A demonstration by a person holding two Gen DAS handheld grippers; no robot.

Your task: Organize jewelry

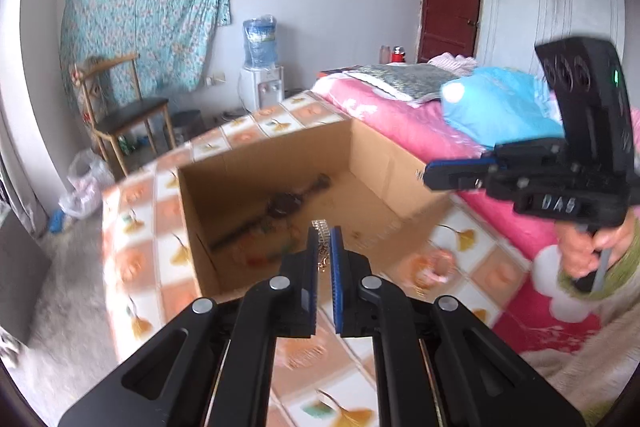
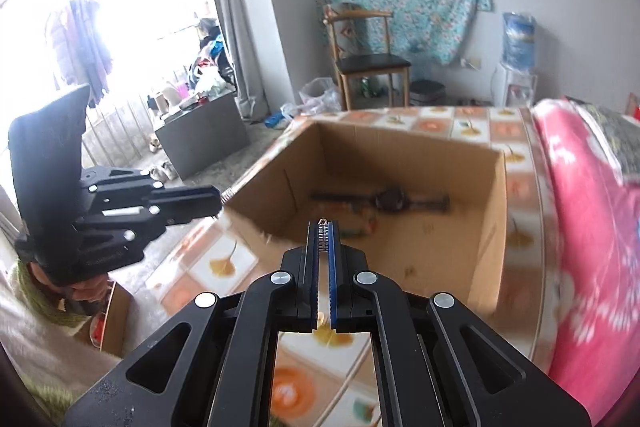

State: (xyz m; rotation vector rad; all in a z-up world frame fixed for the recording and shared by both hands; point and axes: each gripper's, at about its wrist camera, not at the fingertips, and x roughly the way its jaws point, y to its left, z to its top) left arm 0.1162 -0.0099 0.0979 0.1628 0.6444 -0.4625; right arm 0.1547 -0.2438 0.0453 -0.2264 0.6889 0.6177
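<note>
Bedroom, ginkgo-print surface (image 1: pixel 132 223) beside pink bed (image 1: pixel 384 119): left gripper (image 1: pixel 323 239) and right gripper (image 2: pixel 324 239), jaws each clamped on silvery chain (image 1: pixel 321 229) bits, above cardboard box (image 1: pixel 372 151) at twelve o'clock, wristwatch (image 1: pixel 285 205) inside; probably mid-carry, next needing release over box.

Between the jaws of the left gripper (image 1: pixel 325 247), matt black plastic with ribbed blue pads, a silvery metal bracelet (image 1: pixel 321 231) is glinting. Ahead of the jaws, a cardboard box (image 1: pixel 376 163) is showing plain, matt brown paperboard. Beneath them, the tablecloth (image 1: pixel 132 203) is shining glossy, probably vinyl. The right gripper (image 2: pixel 325 247) is pinching another bright metal piece (image 2: pixel 322 235).
</note>
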